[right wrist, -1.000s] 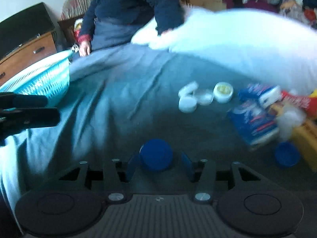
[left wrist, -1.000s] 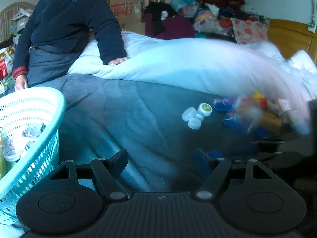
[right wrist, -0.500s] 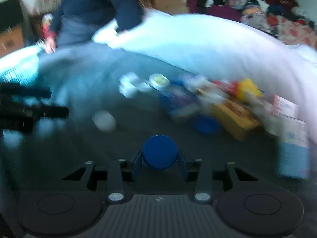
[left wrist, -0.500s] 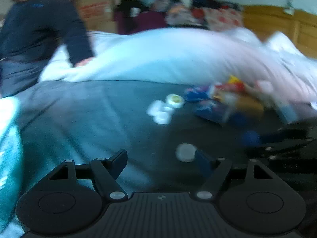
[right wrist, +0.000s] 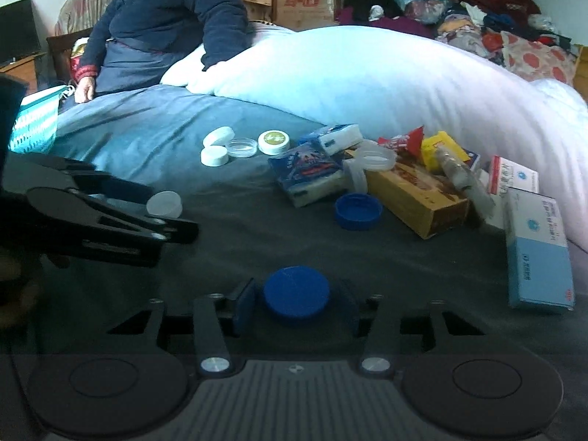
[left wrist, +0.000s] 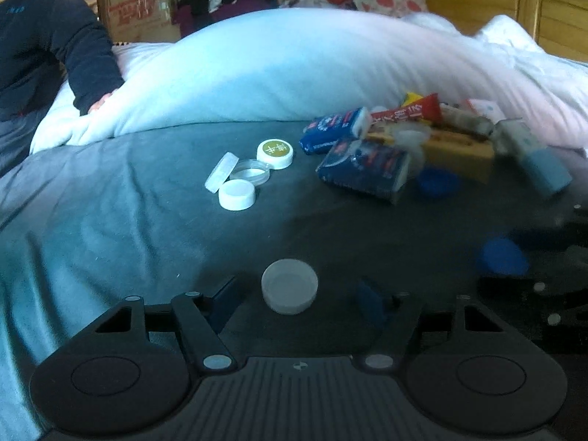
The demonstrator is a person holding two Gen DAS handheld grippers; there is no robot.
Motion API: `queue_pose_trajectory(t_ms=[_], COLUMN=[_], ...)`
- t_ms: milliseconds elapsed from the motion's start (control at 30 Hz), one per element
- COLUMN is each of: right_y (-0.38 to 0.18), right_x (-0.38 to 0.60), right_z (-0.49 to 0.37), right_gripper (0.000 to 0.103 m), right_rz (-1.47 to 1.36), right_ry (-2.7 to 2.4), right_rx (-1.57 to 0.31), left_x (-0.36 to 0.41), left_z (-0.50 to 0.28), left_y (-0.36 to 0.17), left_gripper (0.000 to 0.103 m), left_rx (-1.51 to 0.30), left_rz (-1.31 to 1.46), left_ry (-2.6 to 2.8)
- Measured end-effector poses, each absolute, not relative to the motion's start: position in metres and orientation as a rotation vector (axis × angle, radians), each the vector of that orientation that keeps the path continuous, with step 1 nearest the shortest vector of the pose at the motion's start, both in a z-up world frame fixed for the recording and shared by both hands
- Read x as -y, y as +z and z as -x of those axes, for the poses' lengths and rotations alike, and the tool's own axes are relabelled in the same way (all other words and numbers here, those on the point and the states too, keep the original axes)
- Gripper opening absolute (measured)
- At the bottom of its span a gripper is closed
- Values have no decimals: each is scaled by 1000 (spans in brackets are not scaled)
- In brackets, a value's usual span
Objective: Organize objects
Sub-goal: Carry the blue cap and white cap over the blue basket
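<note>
On my left, the teal basket (right wrist: 36,125) shows only as a sliver at the edge of the right wrist view. My left tool (left wrist: 294,296) is spread wide with the white cap (left wrist: 289,291) lying on the dark bed sheet (left wrist: 110,228) between its fingers, touching neither as far as I can see. To grasp it well, I judge I should centre the cap between the pads, lower until they flank its rim, and squeeze gently, since the soft sheet may let it tip.

Further along, a cluster of small lids (left wrist: 250,171) sits beyond it, then a heap of packets and boxes (right wrist: 400,176) with an upturned blue lid (right wrist: 358,210) just beside it.

My right tool (right wrist: 297,303) holds the blue cap (right wrist: 297,290) with its fingers closed against both sides; it should go to the basket, I judge.

Hard to read: the right side of the left wrist view is dark and smeared, so the right tool there is barely a shape. A seated person (right wrist: 161,18) is cut off at the top, and the basket's contents are hidden.
</note>
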State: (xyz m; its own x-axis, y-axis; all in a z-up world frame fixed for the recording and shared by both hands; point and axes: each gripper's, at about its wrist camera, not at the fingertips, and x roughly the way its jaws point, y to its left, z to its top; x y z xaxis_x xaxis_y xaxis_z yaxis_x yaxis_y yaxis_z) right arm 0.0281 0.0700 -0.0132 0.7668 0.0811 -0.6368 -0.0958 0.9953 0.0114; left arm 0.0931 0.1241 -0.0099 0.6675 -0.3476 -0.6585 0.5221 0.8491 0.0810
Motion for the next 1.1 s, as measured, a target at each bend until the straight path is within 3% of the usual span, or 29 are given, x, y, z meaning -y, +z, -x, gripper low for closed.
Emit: queue_pose_trajectory(t_ms=[67, 200, 367, 767, 1100], right_y=[-10, 4, 43, 206, 278], right_x=[-71, -68, -81, -195, -354], right_z=[-26, -23, -21, -68, -141], right_gripper=[41, 41, 41, 42, 42], right_rz=[15, -17, -30, -60, -82], right_ry=[94, 80, 99, 350, 628], right_rx=[-692, -663, -589, -354, -433], left_x=[-119, -123, -155, -336, -498], left_z=[-91, -81, -55, -22, -59], left_y=[-10, 11, 79, 211, 236], left_gripper=[32, 32, 32, 32, 32], left_rx=[-676, -679, -553, -335, -498], left_rz=[-295, -261, -194, -61, -14], left_ry=[-517, -511, -420, 17, 351])
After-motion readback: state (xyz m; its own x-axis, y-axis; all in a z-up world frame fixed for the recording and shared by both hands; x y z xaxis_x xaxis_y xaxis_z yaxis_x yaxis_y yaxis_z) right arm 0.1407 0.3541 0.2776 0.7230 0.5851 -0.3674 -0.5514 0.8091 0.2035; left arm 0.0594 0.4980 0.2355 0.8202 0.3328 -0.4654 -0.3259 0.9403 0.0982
